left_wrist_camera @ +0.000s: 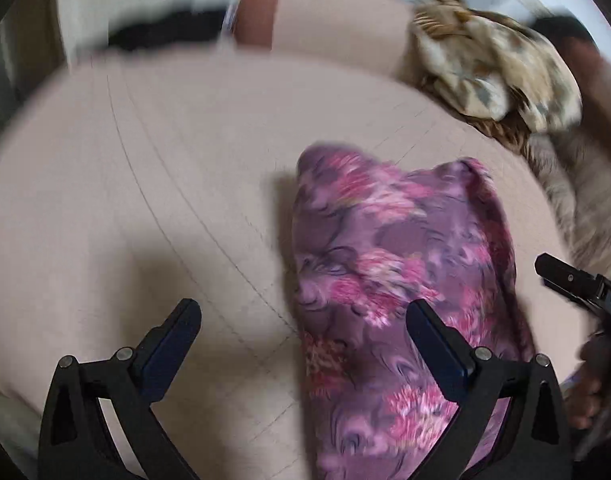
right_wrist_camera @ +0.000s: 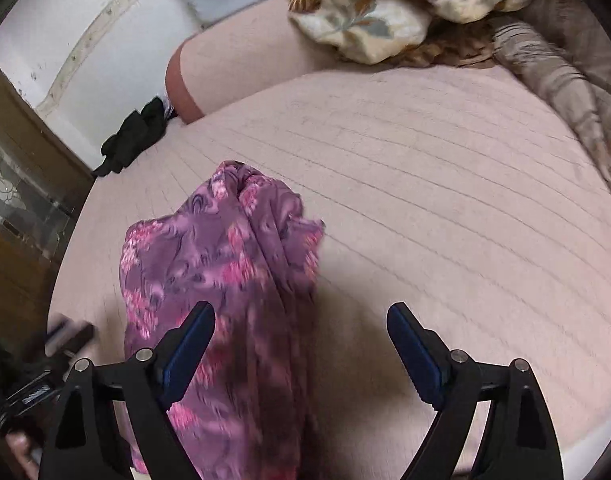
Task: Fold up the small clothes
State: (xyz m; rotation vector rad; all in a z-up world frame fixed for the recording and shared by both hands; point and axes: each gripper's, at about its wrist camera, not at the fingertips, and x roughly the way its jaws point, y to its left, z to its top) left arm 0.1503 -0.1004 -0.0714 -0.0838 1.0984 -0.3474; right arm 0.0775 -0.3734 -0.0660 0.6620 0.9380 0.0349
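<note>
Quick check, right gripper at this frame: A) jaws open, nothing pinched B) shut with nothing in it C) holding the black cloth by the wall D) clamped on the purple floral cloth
A: in the right wrist view the right gripper has its fingers spread wide, and the purple floral cloth lies on the pink bed cover under the left-hand finger, not pinched.

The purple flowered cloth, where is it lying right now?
The purple flowered cloth lies bunched on the pink bed cover, right of centre in the left wrist view, left in the right wrist view, between both open grippers.
</note>
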